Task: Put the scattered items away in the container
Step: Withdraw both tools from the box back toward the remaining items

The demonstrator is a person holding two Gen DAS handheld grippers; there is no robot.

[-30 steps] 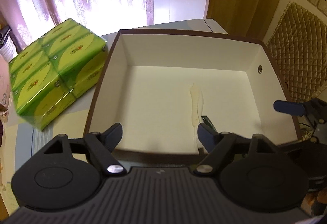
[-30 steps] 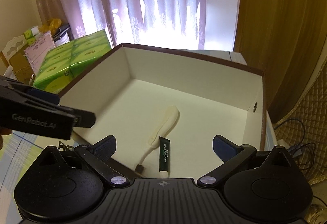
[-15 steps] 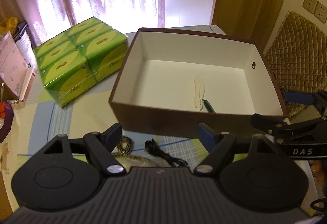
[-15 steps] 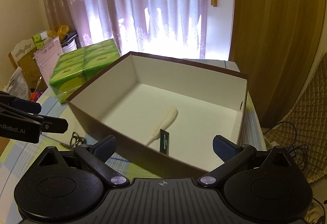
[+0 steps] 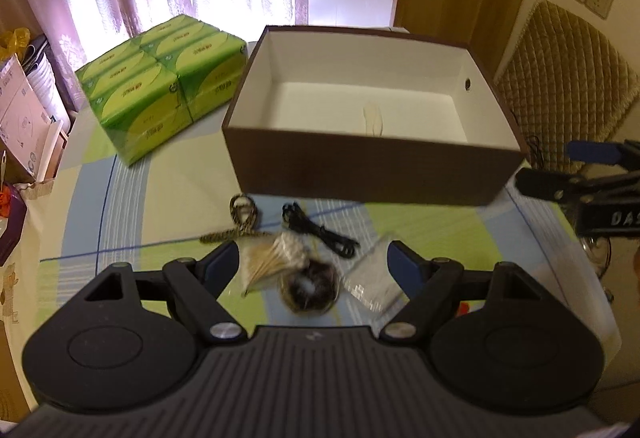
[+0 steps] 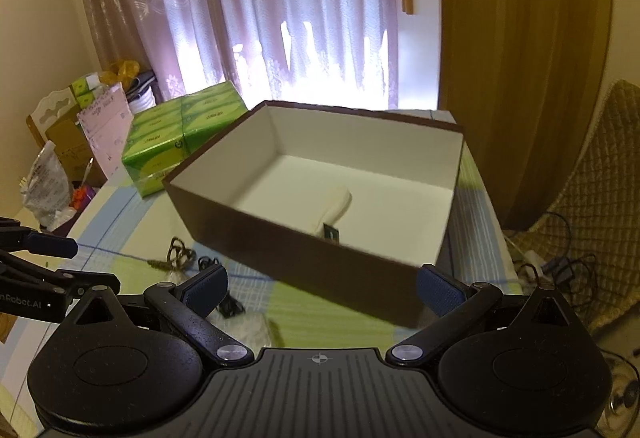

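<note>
Both grippers spread, holding nothing: left gripper (image 5: 314,258), right gripper (image 6: 322,286). Box (image 5: 372,174) at frame center, wand (image 5: 373,118) inside. Clutter low center: swabs (image 5: 268,262), cable (image 5: 320,234), cord (image 5: 240,218). Risk: overlapping bags snagging together, slipping mid-lift.

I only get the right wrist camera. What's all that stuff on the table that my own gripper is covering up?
Observer: The left wrist view shows a bag of cotton swabs lying there.
Operator: Anything next to it?
Observer: A dark round thing, too blurred to name, and a clear plastic packet on its other side.
Operator: Is the left gripper holding any of them?
Observer: No. The left gripper has its jaws wide open and hovers over them, gripping nothing.
</note>
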